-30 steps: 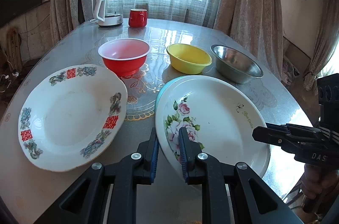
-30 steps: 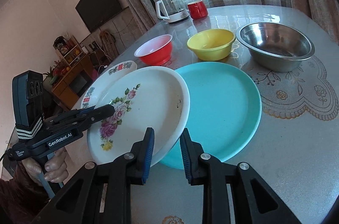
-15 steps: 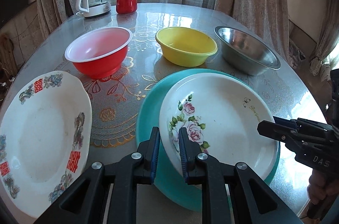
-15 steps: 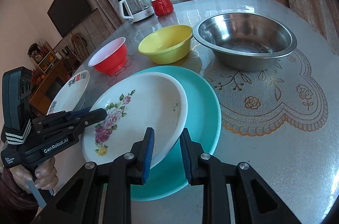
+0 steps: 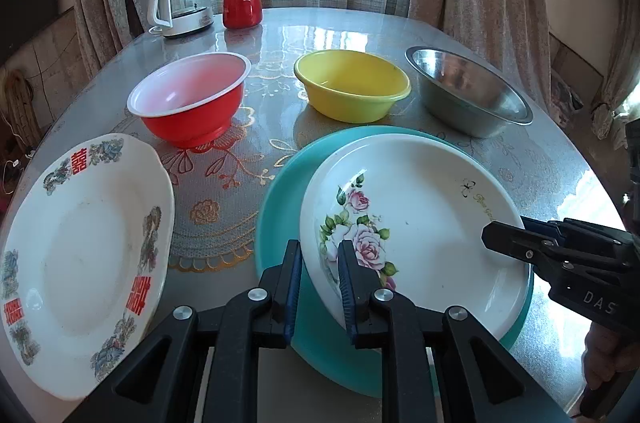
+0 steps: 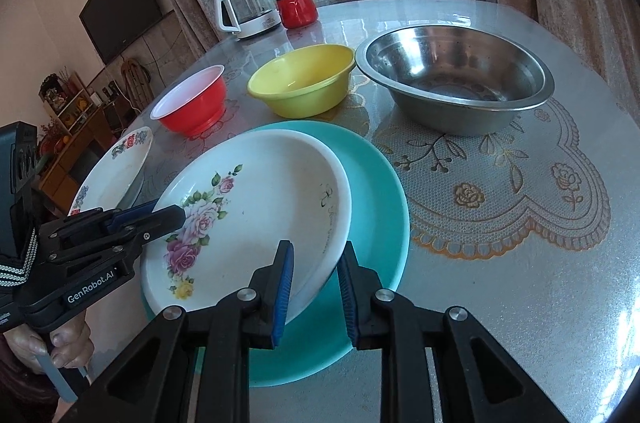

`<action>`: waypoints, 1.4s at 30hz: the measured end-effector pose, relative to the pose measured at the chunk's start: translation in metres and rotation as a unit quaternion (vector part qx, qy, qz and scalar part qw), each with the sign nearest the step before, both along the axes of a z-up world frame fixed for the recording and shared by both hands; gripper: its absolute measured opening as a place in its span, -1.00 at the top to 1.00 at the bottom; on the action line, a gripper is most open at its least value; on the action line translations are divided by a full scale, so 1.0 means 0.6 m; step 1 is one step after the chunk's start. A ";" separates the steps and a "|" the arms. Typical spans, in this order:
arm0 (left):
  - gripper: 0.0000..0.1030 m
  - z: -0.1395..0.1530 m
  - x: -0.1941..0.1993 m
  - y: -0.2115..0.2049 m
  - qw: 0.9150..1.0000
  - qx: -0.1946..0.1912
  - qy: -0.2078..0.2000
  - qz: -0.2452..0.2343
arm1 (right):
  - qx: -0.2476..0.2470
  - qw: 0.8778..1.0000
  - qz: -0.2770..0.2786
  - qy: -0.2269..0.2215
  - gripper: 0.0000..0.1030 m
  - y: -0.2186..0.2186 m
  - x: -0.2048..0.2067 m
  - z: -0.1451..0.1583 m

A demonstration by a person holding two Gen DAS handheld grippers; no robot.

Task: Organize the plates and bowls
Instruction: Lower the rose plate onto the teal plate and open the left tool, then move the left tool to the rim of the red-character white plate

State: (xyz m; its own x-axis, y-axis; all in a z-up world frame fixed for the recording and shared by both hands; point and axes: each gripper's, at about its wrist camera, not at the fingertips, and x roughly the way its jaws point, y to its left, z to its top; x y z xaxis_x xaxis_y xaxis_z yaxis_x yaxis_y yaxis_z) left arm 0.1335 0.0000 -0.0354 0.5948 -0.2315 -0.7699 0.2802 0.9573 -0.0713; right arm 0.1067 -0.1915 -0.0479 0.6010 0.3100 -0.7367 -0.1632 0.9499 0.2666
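White china, rose-printed: the floral plate (image 5: 416, 223) sits low centre in both views, over the teal plate (image 5: 280, 207), held by me at two opposite rims. My left claw (image 5: 318, 277) pinches the rim nearest the roses, narrow, pads on either side of the edge. My right claw (image 6: 316, 283) has the opposite rim between its pads, also narrow and gripping.

Step in hand, as I judge it: setting this plate down centred on the teal one. The near edge looks tilted up a touch, so it may not be fully seated yet.

To do it well: lower both rims evenly so the china doesn't clack or skate on the smooth plate beneath. Let go only once the base rests flat. Open both claws together, then draw back along the rim line, not upward, so a pad doesn't drag the plate off centre.

Left to sort: patterned plate (image 5: 80, 263) at lower left; red bowl (image 5: 188, 103), yellow bowl (image 5: 352, 87) and steel bowl (image 5: 468, 95) across the upper middle.
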 end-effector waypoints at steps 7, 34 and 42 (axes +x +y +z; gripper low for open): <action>0.46 0.001 -0.006 0.002 1.000 0.004 -0.004 0.019 | -0.009 1.000 -0.014 0.001 0.42 -0.001 -0.002 -0.001; 0.26 0.039 -0.066 0.047 0.997 -0.011 -0.035 0.067 | -0.011 0.999 -0.050 -0.014 0.31 -0.015 -0.027 0.017; 0.19 0.064 -0.093 0.073 0.995 -0.030 -0.050 0.076 | -0.010 0.997 -0.061 -0.041 0.24 -0.019 -0.043 0.047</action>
